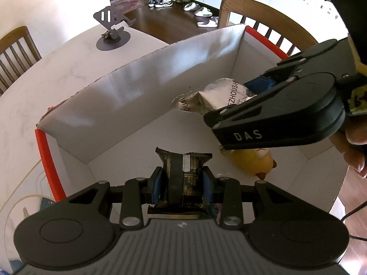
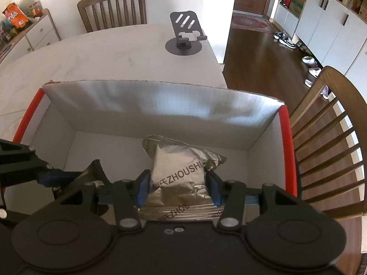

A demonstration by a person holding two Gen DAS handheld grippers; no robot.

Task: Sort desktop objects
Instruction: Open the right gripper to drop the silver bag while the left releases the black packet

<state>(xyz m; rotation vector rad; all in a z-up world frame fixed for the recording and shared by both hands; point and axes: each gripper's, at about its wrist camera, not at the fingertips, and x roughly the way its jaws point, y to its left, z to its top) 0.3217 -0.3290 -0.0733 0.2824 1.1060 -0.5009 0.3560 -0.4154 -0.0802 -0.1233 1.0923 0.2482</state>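
My left gripper is shut on a small black snack packet, held inside a white cardboard box with red-taped corners. My right gripper is shut on a silver foil pouch printed with ZHOUSHI, also inside the box, near its far wall. In the left wrist view the right gripper comes in from the right with the silver pouch at its tips. A yellow toy figure lies on the box floor under it. In the right wrist view the left gripper and the black packet show at the left.
The box stands on a white marble table. A dark grey phone stand sits at the table's far corner. Wooden chairs stand beside and behind the table. A hand holds the right gripper.
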